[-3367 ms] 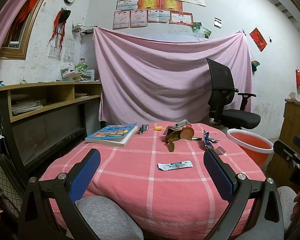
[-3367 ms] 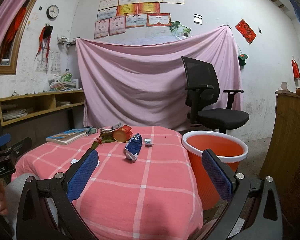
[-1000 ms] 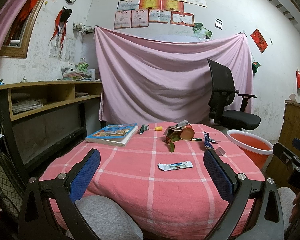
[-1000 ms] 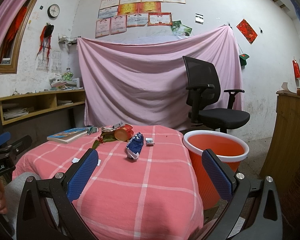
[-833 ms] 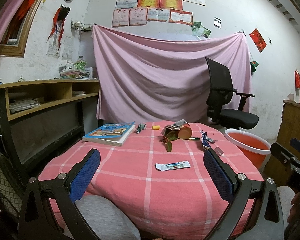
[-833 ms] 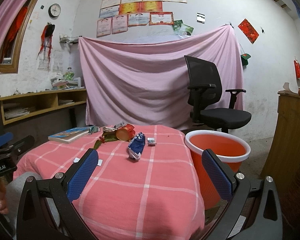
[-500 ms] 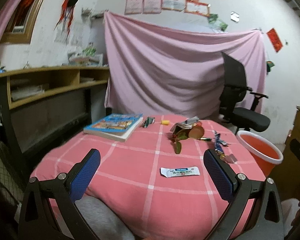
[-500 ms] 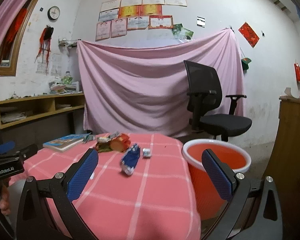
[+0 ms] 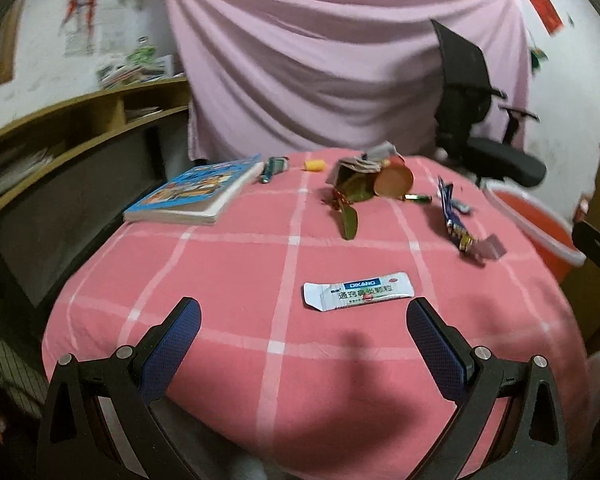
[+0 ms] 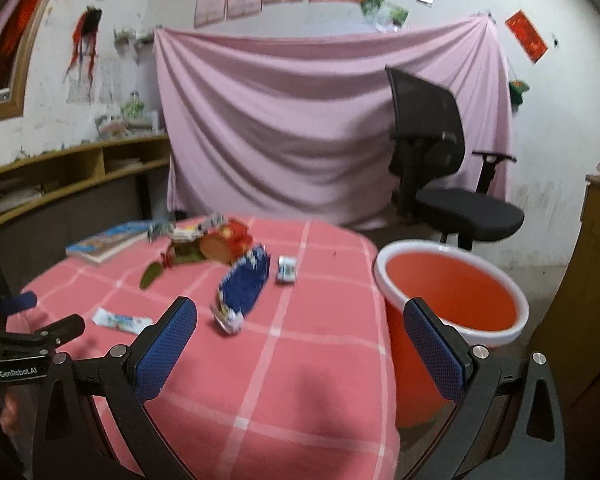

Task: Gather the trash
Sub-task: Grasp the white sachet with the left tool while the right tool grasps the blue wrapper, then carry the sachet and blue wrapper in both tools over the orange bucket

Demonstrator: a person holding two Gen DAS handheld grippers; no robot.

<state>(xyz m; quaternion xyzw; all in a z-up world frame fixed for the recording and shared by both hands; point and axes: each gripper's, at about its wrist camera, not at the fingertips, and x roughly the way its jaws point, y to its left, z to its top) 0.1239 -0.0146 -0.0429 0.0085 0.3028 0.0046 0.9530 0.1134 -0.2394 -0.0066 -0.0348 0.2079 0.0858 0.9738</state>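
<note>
Left wrist view: the left gripper point(image 9: 303, 322) hangs wide open and empty over the checked pink tablecloth point(image 9: 228, 280), its blue textured pads either side of a flat white sachet point(image 9: 359, 291). The right gripper point(image 10: 300, 326), equally spread and empty, faces a crumpled blue wrapper point(image 10: 244, 284) beside the round orange bucket point(image 10: 452, 292)

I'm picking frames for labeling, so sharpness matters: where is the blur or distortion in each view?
Left wrist view: walls and shelf smeared by motion, white sachet print still legible, fisheye curves the table. Right wrist view: softer overall, blue wrapper and orange bucket slightly blurred, corners vignetted.
</note>
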